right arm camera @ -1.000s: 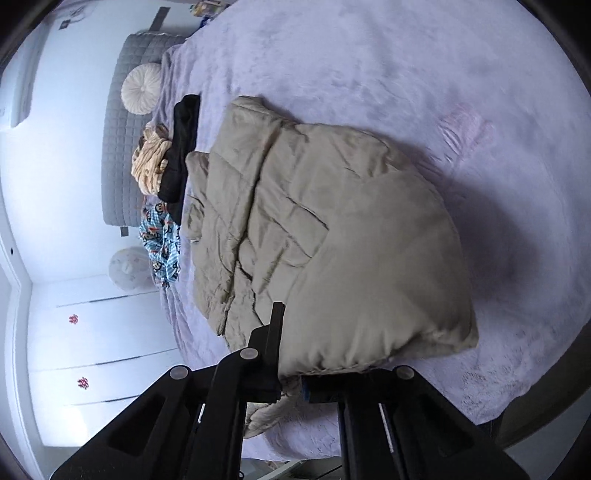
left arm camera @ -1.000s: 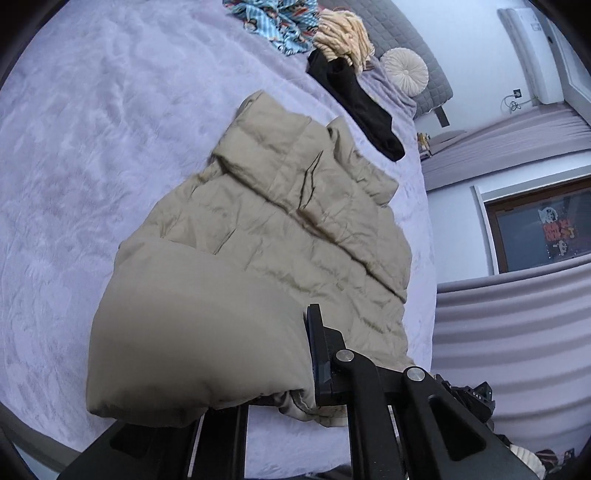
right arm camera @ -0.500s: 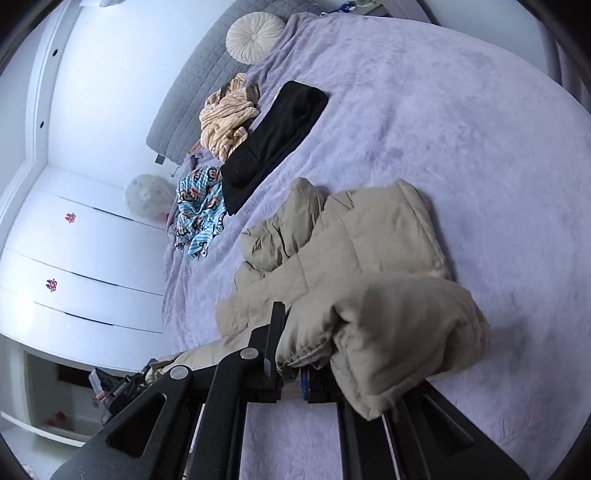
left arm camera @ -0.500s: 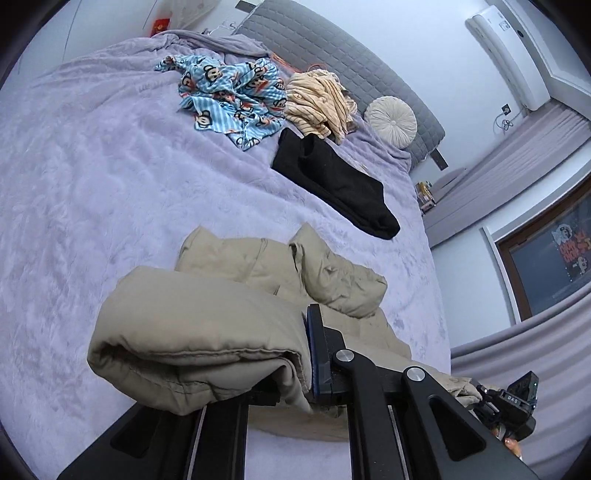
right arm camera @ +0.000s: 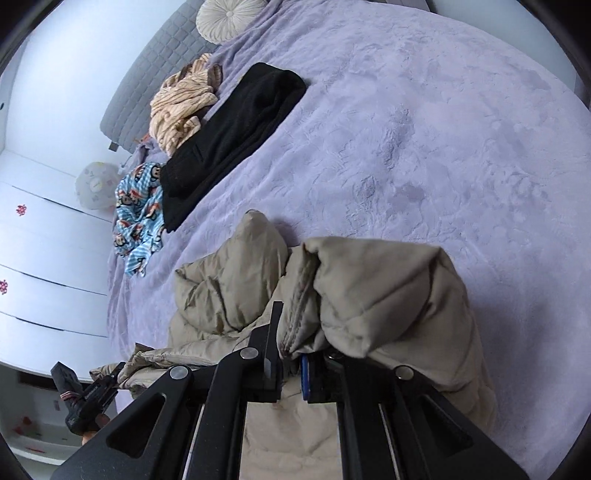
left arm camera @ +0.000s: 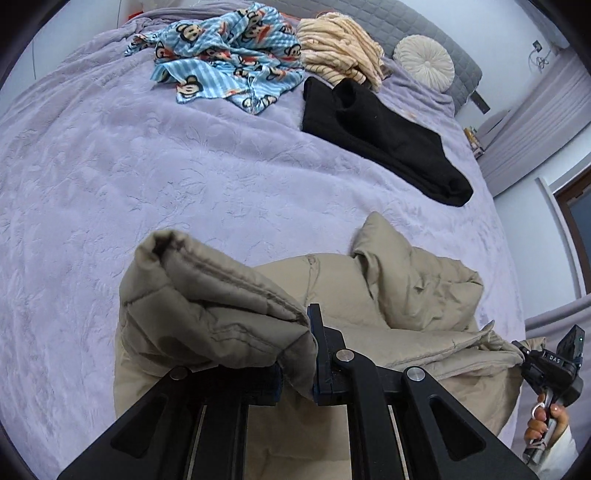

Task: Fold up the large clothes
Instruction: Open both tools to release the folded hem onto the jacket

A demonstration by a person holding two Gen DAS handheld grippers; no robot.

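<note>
where both claws pinch, puffy quilted beige jacket, plush lilac bedspread

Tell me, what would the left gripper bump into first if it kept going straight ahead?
Probably the tan jacket that the left gripper is shut on: its bunched folds lie straight ahead. Beyond is the purple bed, though depth is hard to judge.

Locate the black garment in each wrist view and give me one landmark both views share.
Left wrist: the black garment lies upper right of centre on the purple bedspread, stretching diagonally toward the right, beyond the beige jacket.
Right wrist: the black garment lies upper left, running diagonally, with the monkey-print cloth at its lower end.
Shared landmark: the round cream cushion by the grey headboard.
</note>
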